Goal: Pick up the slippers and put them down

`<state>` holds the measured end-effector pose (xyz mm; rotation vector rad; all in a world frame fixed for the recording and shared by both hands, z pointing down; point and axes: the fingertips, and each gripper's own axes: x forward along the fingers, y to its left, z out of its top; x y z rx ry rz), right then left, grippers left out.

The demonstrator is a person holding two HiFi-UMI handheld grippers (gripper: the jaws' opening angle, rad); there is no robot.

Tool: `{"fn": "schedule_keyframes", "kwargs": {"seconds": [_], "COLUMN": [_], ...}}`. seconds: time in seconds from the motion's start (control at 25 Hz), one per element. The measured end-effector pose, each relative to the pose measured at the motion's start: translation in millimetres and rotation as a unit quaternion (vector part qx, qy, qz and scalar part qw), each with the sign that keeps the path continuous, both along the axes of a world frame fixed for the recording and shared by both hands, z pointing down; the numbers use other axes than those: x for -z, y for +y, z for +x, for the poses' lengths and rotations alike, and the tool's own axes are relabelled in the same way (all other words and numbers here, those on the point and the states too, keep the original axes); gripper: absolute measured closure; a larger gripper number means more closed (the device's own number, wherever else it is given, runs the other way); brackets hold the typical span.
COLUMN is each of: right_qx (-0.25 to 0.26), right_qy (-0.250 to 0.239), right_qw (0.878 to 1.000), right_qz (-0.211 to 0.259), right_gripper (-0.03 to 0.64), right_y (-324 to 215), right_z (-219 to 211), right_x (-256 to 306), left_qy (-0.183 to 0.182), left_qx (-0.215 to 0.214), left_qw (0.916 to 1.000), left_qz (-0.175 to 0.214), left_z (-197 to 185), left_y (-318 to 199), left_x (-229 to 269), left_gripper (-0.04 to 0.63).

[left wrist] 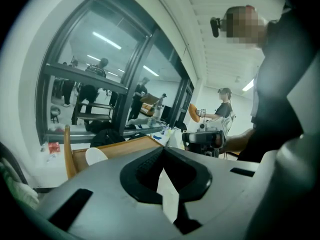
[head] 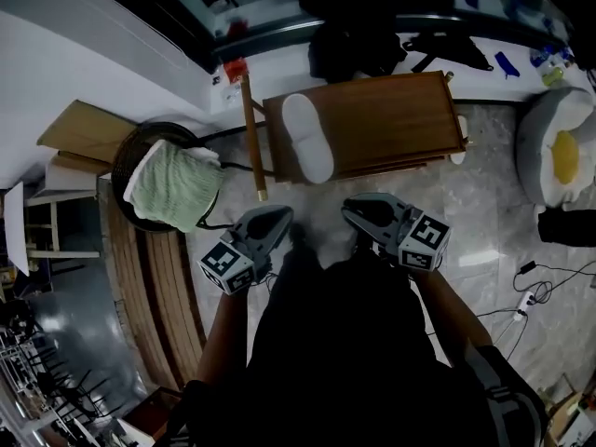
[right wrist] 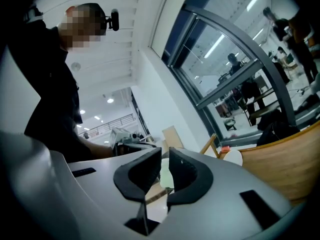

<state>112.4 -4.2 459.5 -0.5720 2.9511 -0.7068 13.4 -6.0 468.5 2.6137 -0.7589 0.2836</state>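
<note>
Grey plastic, both claws sit close in front of the person's dark clothing, side by side and pointing away from the body. The left claw (head: pixel 277 217) has its black pads meeting at the tips, with nothing between them. The right claw (head: pixel 352 210) is closed too, down to a thin slit between its pads, and it holds and touches nothing. Beyond them is pale marble floor (head: pixel 484 222). Off to the left, a dark round basket (head: pixel 126 161) holds a pale green knitted cloth (head: pixel 172 186). Farther out stands a wooden table (head: pixel 391 119), and one white slipper (head: pixel 308 138) lies on its left end, apart from both claws.
</note>
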Motion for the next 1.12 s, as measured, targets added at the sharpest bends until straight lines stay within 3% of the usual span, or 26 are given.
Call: {"fn": "schedule_keyframes", "kwargs": {"seconds": [0.36, 0.56, 0.72, 0.96, 1.12], "right_qx": [-0.067, -0.082, -0.101, -0.13, -0.129], "right_qy": [-0.008, -0.002, -0.006, -0.014, -0.022], "right_qw": [0.995, 0.99, 0.982, 0.963, 0.953], "right_qz": [-0.072, -0.113, -0.161, -0.237, -0.274], "right_gripper": [0.589, 0.589, 0.588, 0.582, 0.528], "right_y": [-39.5, -55.4, -59.1, -68.6, -72.2], "right_z": [-35.7, -49.1, -45.4, -35.4, -34.9], "right_x": [-42.2, -80.4, -123.8, -199.5, -236.7], "left_qy": [0.019, 0.029, 0.041, 0.018, 0.019], "left_qx": [-0.019, -0.038, -0.046, -0.066, -0.075], "left_qw": [0.9994, 0.9977, 0.9962, 0.9942, 0.992], "left_qz": [-0.023, -0.049, -0.063, -0.082, -0.099], "left_z": [-30.9, -26.8, -10.2, 8.2, 13.2], "left_y": [-27.7, -36.8, -29.8, -23.6, -18.5], "left_x": [-25.6, -57.3, -83.7, -137.6, -167.2], "left_gripper": [0.584, 0.584, 0.584, 0.584, 0.584]}}
